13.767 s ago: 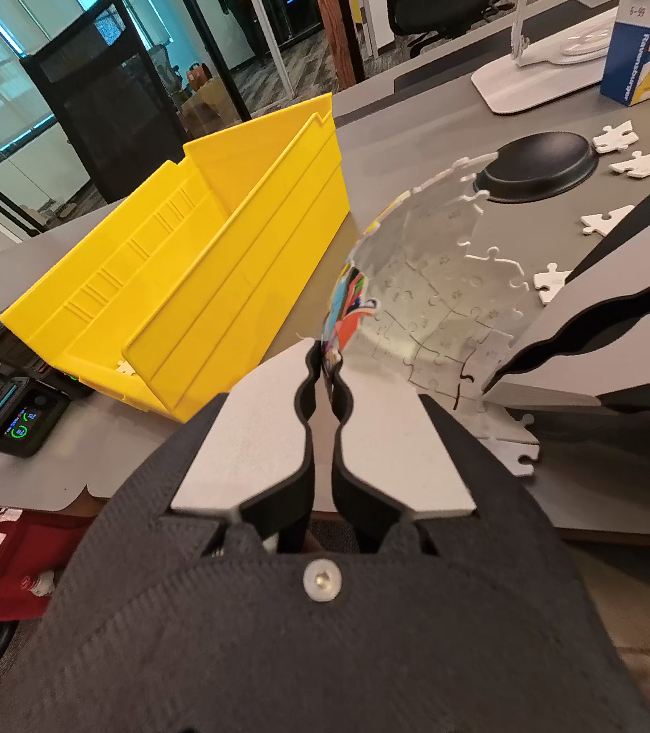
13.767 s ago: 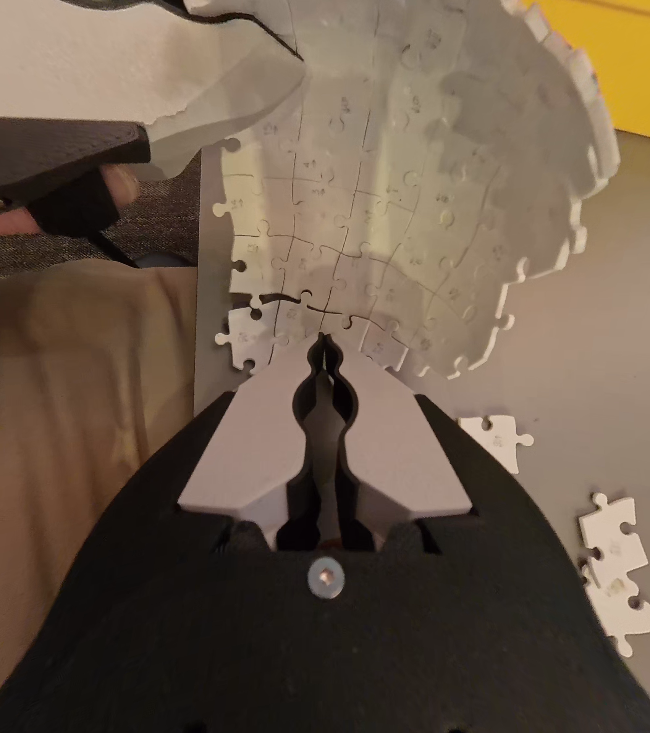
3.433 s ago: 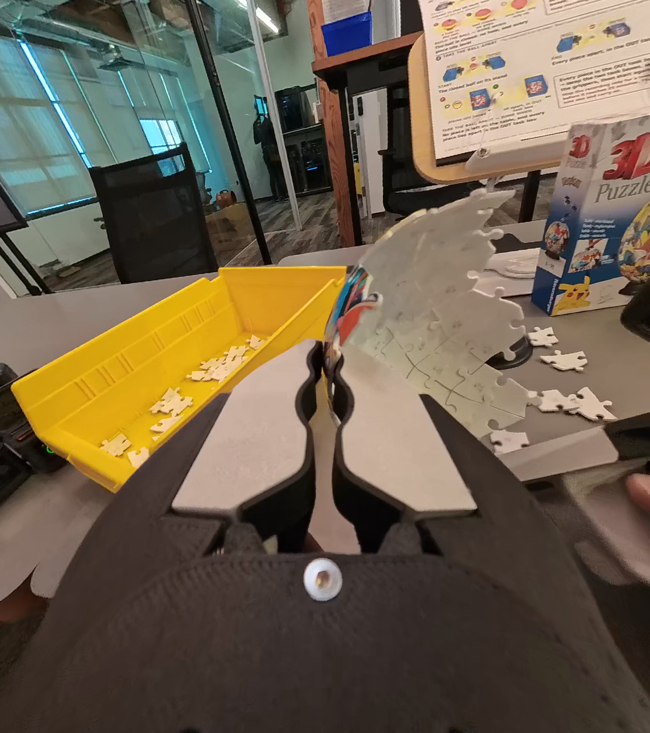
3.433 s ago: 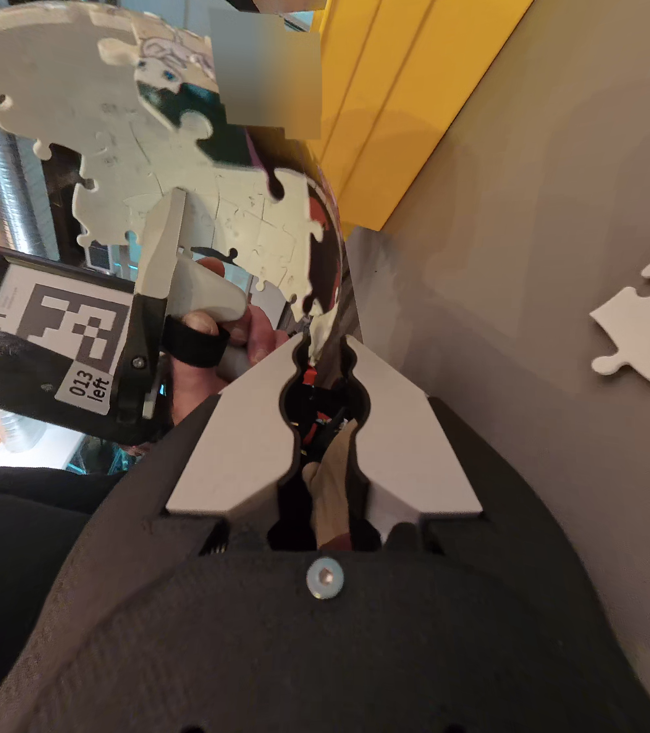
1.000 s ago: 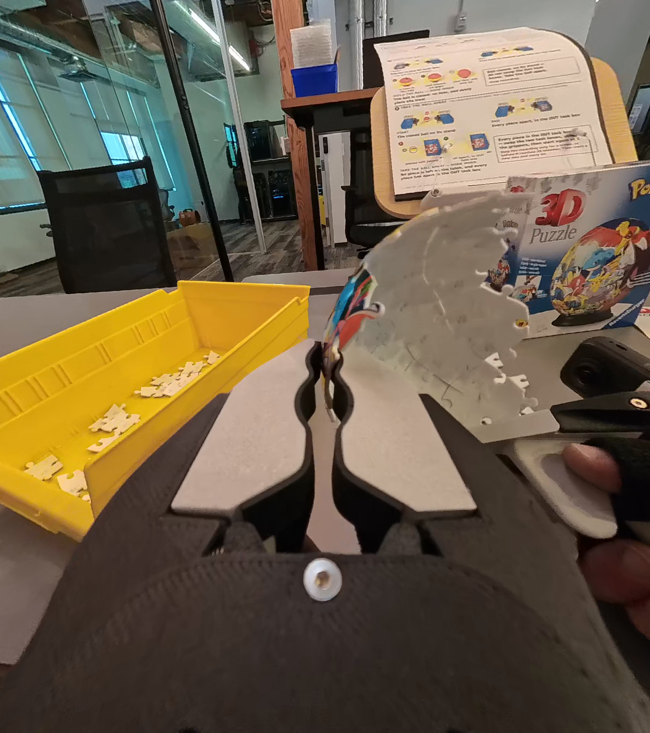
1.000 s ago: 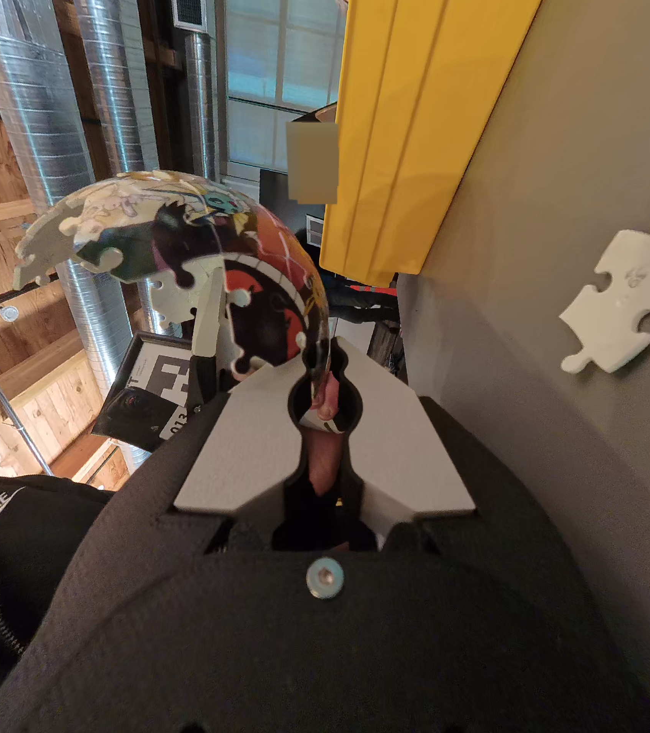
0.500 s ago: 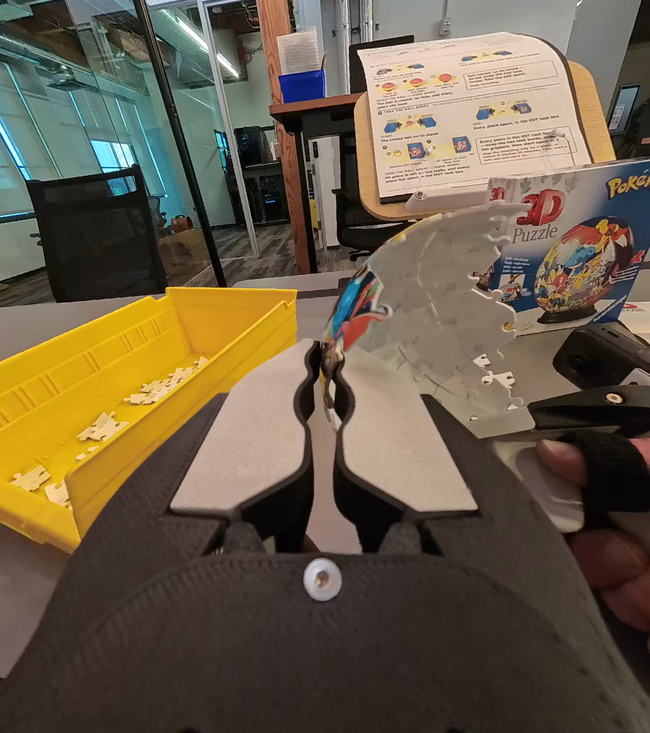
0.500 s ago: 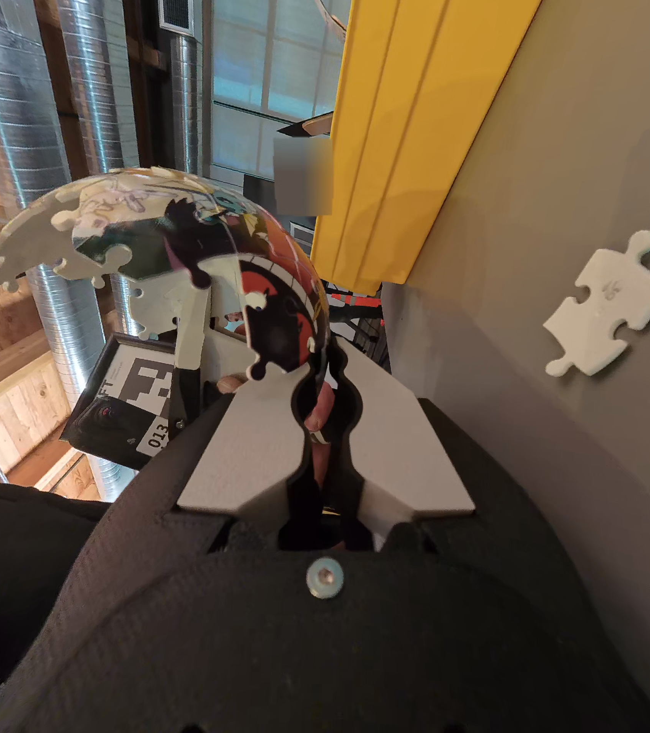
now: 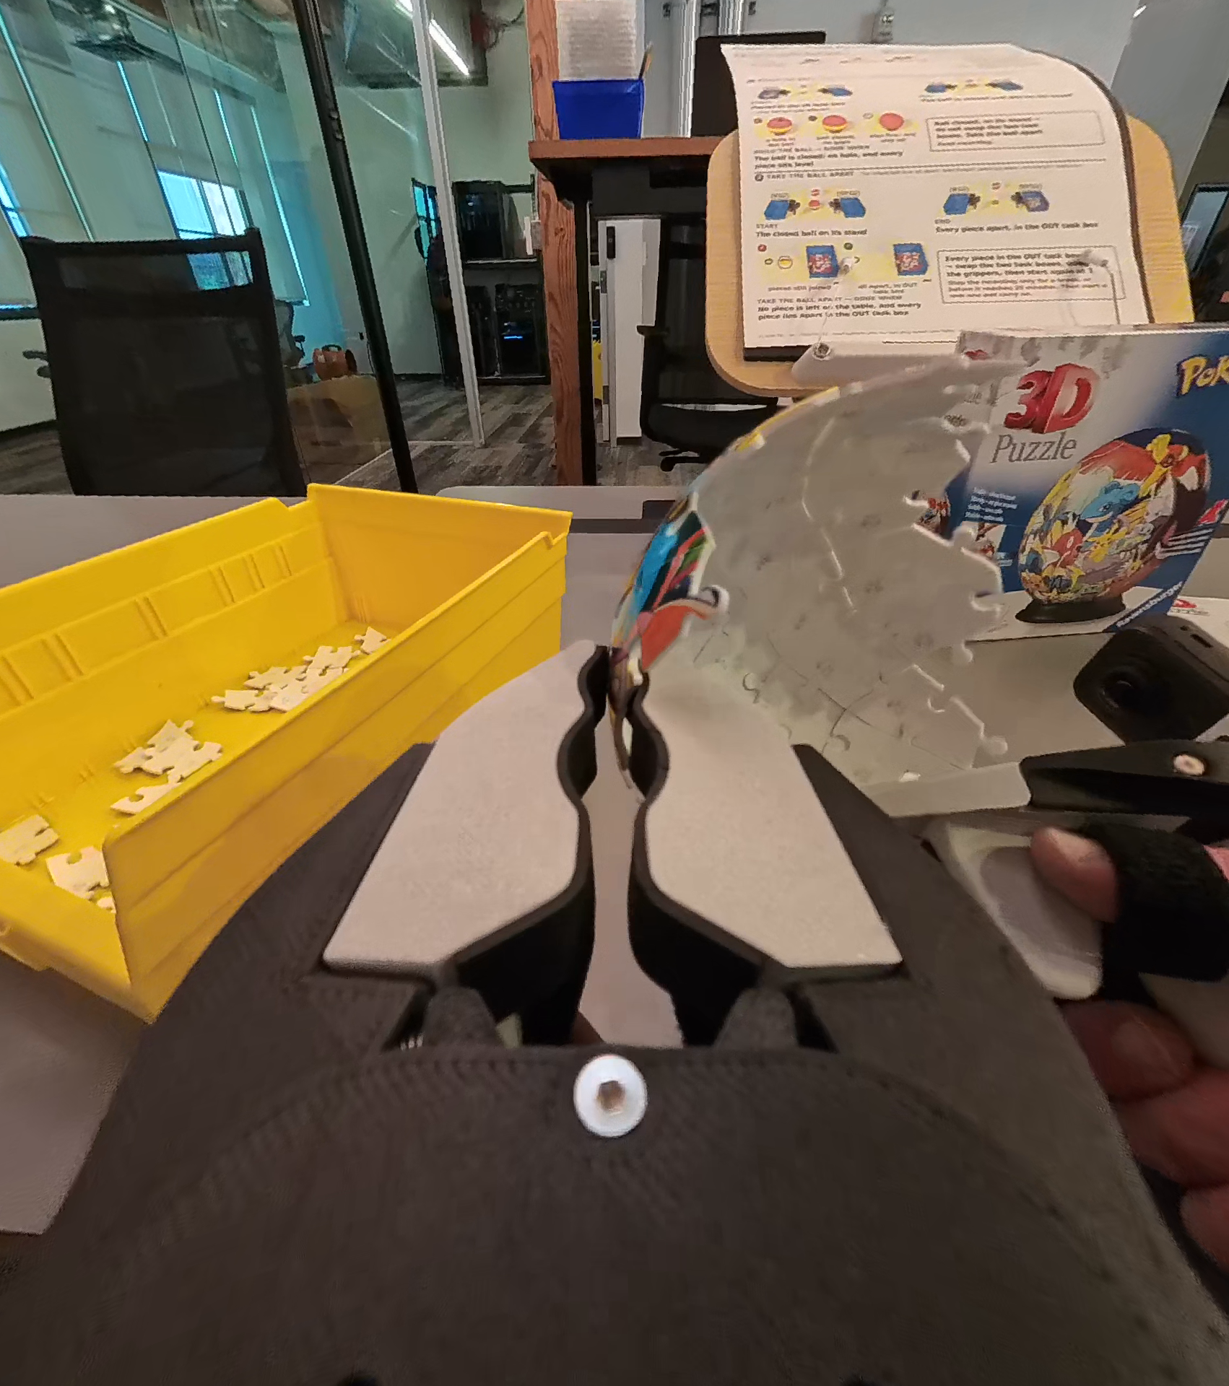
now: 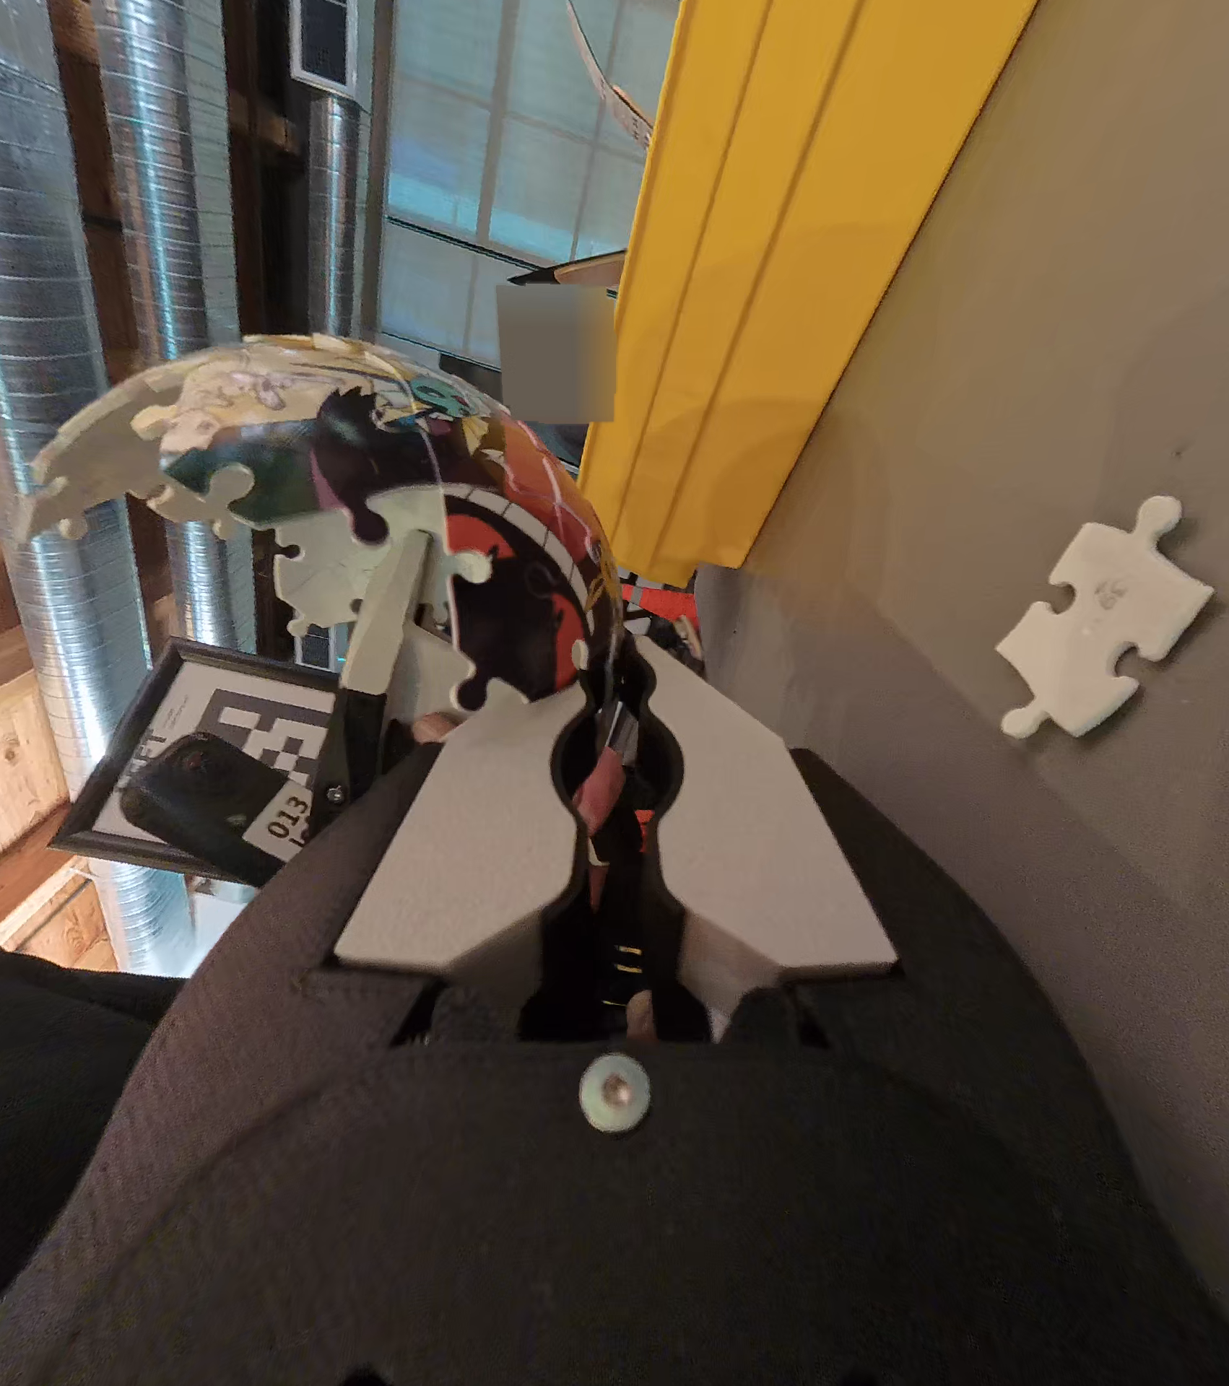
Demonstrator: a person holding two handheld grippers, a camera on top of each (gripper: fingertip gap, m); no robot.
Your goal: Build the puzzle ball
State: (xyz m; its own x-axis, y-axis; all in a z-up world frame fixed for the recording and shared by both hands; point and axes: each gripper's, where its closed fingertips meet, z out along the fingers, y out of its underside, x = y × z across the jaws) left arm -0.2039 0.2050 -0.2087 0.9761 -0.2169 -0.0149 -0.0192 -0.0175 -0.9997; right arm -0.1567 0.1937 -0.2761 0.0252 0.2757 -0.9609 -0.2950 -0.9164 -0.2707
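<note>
We see left gripper [image 9: 620, 679] clamped on edge of half-built puzzle ball [image 9: 806, 592], held above grey table [image 9: 19, 1065]; right gripper [image 10: 615, 675] clamped on same shell's rim. Yellow bin [image 9: 236, 675] holds loose pieces [image 9: 169, 754].

bin [image 9: 236, 600]: yellow | ball shell [image 9: 844, 570]: white inside, multicoloured outside | table [image 10: 1047, 900]: grey

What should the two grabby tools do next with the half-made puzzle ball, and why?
Probably the right tool lets go and fetches the loose white piece on the grey table. Both tools pinch the half-made shell by its edge, so the left tool alone could hold it, and many pieces are missing.
</note>
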